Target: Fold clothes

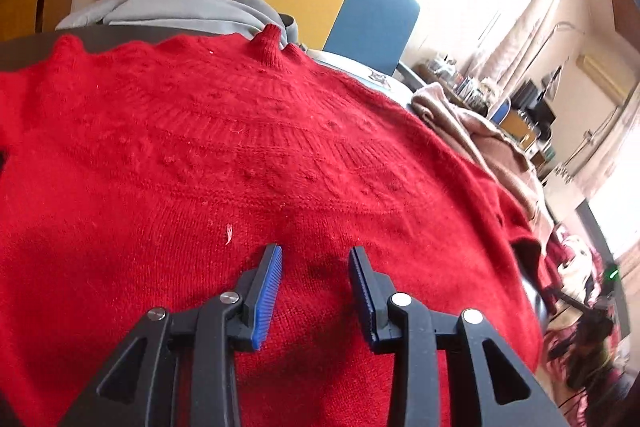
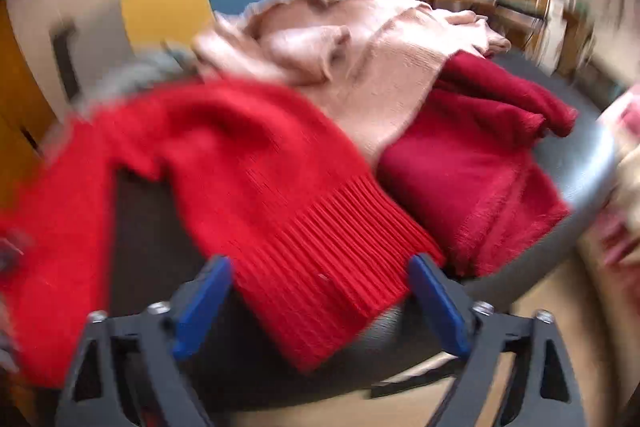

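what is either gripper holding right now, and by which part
Nothing is held. The left gripper is open over the body of the red sweater; the right gripper is open around the sweater's ribbed cuff, not clamped on it.

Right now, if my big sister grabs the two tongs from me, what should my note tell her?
Left tongs: open, holding nothing, just above the body of the bright red sweater.
Right tongs: open wide, empty, either side of that sweater's ribbed cuff.
The red sweater lies spread on the dark table, neck away from the left tongs. Beside it: a pink sweater in a loose heap and a darker red garment that looks folded.
Done: sweater laid out.
Left: fold sleeves in, fold the body, then the pink one.
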Demonstrator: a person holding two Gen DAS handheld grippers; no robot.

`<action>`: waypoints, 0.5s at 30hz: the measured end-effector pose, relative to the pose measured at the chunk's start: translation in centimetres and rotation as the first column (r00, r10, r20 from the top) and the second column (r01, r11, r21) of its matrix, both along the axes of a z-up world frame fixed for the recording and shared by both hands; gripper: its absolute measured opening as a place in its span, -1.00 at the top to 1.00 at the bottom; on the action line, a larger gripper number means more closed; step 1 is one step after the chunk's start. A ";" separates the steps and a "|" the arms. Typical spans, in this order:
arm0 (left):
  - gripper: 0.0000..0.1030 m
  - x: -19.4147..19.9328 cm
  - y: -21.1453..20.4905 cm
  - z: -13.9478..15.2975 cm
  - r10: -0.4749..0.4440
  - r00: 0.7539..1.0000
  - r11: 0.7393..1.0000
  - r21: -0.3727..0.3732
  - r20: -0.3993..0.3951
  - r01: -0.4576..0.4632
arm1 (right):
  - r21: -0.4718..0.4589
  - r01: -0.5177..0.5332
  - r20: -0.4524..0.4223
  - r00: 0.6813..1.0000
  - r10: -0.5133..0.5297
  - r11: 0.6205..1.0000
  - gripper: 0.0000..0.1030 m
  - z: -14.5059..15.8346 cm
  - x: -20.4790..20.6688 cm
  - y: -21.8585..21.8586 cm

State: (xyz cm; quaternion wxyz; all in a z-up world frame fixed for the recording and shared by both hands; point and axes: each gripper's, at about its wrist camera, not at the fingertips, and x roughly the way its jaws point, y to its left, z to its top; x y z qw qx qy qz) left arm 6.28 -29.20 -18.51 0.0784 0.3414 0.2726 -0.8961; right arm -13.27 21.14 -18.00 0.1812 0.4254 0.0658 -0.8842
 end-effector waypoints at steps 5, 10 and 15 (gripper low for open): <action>0.33 0.7 0.1 -0.2 0.010 1.000 0.999 0.030 -0.023 -0.009 | -0.031 0.049 0.001 0.999 -0.049 0.998 0.30 0.7 0.7 1.2; 0.33 0.9 0.1 -0.3 0.015 0.999 0.999 0.048 -0.036 -0.013 | -0.325 0.136 0.067 0.990 -0.120 0.936 0.65 3.2 0.0 3.4; 0.33 1.2 0.1 -0.4 0.020 0.999 0.998 0.066 -0.048 -0.017 | -0.437 0.036 -0.017 0.999 -0.049 0.899 0.70 8.1 -2.8 -1.2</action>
